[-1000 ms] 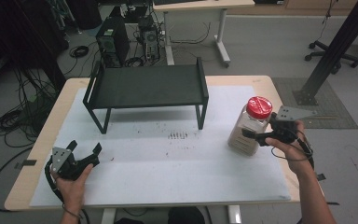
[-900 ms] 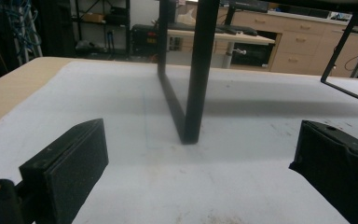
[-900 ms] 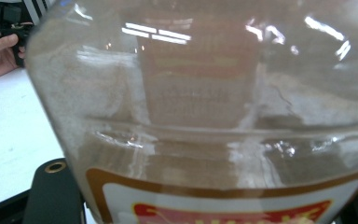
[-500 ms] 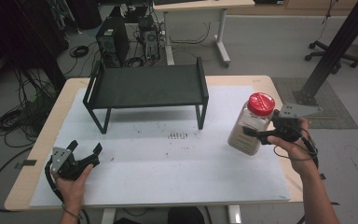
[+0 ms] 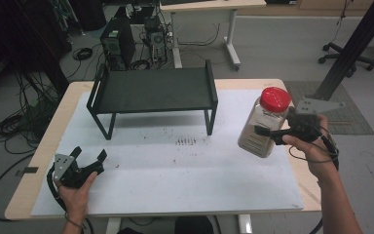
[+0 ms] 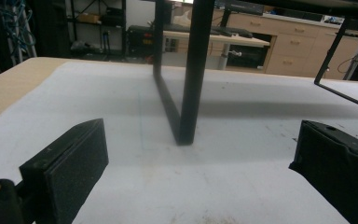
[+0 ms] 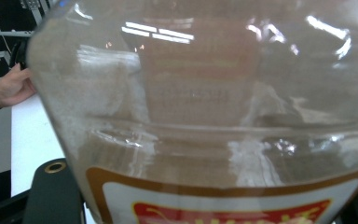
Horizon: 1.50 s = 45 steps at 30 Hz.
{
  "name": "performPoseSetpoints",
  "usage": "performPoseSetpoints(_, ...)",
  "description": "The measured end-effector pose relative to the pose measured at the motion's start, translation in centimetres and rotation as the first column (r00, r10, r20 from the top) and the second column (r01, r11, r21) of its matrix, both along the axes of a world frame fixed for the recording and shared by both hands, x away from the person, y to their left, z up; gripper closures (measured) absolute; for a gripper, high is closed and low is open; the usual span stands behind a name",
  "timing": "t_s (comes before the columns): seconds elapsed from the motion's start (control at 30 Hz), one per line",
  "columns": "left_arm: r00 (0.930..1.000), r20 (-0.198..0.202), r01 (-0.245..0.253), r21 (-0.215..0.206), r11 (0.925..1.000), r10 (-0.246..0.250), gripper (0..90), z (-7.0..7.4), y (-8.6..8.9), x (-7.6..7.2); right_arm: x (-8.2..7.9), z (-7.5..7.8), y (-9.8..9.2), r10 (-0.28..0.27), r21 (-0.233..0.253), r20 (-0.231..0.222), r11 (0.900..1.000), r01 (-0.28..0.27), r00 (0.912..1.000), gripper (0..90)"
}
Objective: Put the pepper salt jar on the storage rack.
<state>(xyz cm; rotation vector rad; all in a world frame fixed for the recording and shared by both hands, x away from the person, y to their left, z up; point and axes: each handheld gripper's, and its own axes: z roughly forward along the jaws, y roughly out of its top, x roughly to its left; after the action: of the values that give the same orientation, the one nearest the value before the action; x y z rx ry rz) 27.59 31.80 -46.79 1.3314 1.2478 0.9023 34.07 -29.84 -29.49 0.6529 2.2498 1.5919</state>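
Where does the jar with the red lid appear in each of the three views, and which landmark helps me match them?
High view: the jar is at the right, tilted, held by the right claw.
Left gripper view: the jar is not in this picture.
Right gripper view: the jar takes up nearly the whole picture, very close.
Shared landmark: the white mat on the table.

Even overhead light, soft shadows, glare on jar

Left black two-jaw claw: grey three-cornered top plate, foam-faced block jaws, brass screw eyelet. Right black claw: same grey plate, black looped cable trailing. Forearms bare, no sleeves.
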Motion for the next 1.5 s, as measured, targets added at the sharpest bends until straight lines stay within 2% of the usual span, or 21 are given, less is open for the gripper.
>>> performPoseSetpoints(0.03,1.0000,0.000,0.000,0.000,1.0000,0.000,3.3,0.0,0.0,0.0,0.0,0.0,0.0,0.000,0.000,0.000,1.000,0.000,1.0000,25.6)
performPoseSetpoints(0.17,1.0000,0.001,-0.002,0.004,1.0000,0.002,3.3,0.0,0.0,0.0,0.2,1.7,0.7,0.018,-0.008,0.014,1.000,-0.017,0.9998,25.6)
performPoseSetpoints(0.2,1.0000,0.001,-0.002,0.004,1.0000,0.002,3.3,0.0,0.0,0.0,0.2,1.7,0.7,0.018,-0.008,0.014,1.000,-0.017,0.9998,25.6)
performPoseSetpoints(0.23,1.0000,0.002,-0.003,0.005,1.0000,0.003,3.3,0.0,0.0,-0.1,0.4,2.5,1.1,0.027,-0.003,0.017,1.000,-0.027,0.9995,25.6)
performPoseSetpoints(0.27,1.0000,0.002,-0.004,0.006,1.0000,0.004,3.3,0.0,0.0,-0.1,0.4,2.5,1.1,0.027,-0.003,0.017,1.000,-0.027,0.9995,25.6)
performPoseSetpoints(0.3,1.0000,0.002,-0.004,0.002,1.0000,0.004,3.3,0.0,0.0,-0.1,0.6,3.2,1.4,0.037,0.000,0.023,0.999,-0.037,0.9990,25.6)
performPoseSetpoints(0.53,1.0000,0.001,-0.001,0.007,1.0000,0.001,3.3,0.0,0.0,0.0,1.5,5.2,2.8,0.072,-0.005,0.029,0.997,-0.071,0.9970,25.5)
performPoseSetpoints(0.6,1.0000,0.002,0.000,0.007,1.0000,0.000,3.3,0.0,0.0,0.0,2.0,6.2,3.7,0.090,-0.010,0.037,0.996,-0.090,0.9952,25.5)
performPoseSetpoints(0.77,1.0000,-0.002,0.003,0.008,1.0000,-0.003,3.3,0.0,-0.1,0.0,2.8,7.7,5.1,0.116,-0.018,0.048,0.993,-0.115,0.9921,25.4)
performPoseSetpoints(1.5,0.9997,0.005,0.023,0.027,0.9994,-0.023,3.3,0.0,-0.3,0.0,6.3,11.4,11.1,0.172,-0.034,0.067,0.985,-0.170,0.9827,25.4)
